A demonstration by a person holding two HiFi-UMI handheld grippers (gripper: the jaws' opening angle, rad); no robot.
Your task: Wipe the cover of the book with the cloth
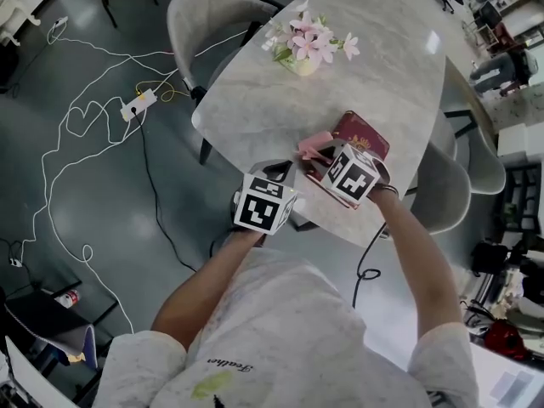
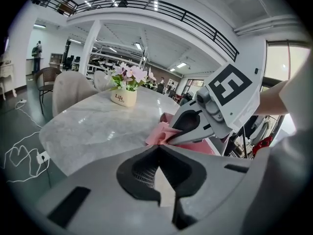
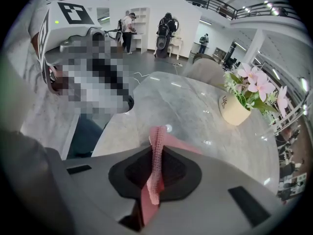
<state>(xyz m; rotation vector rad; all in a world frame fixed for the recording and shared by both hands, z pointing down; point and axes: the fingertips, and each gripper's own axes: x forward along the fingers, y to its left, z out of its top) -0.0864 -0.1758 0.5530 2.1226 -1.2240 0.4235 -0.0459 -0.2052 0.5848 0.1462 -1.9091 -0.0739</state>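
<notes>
The right gripper [image 3: 155, 148] is clamped on the cloth [image 3: 156, 155]. A pink fold stands upright between its jaws, and the rest of the fabric spills forward past the tips onto the bench [image 3: 195, 111]. The left gripper [image 2: 157, 152] has its jaws pressed together with nothing between them. It points across the bench at the right gripper and the bunched cloth, close to them but not touching.

In the head view the book [image 1: 364, 134], dark red, lies flat on the person's side of the pot [image 1: 304, 62], well apart from it and off to the pot's right. The cloth sits at the end of the book that faces away from the pot, overlapping that corner, with the right gripper's marker cube directly over it. Whether the cloth presses on the cover there cannot be told. The left gripper is farther from the pot again, at the bench rim.

The end of the book farthest from the pot is near the bench's curved rim, so there is little room on that side. Between the pot and the book the marble is bare and wide. A chair [image 1: 208, 15] stands beyond the pot at the far rim, and another [image 1: 446, 189] is tucked in at the rim on the book's side.
</notes>
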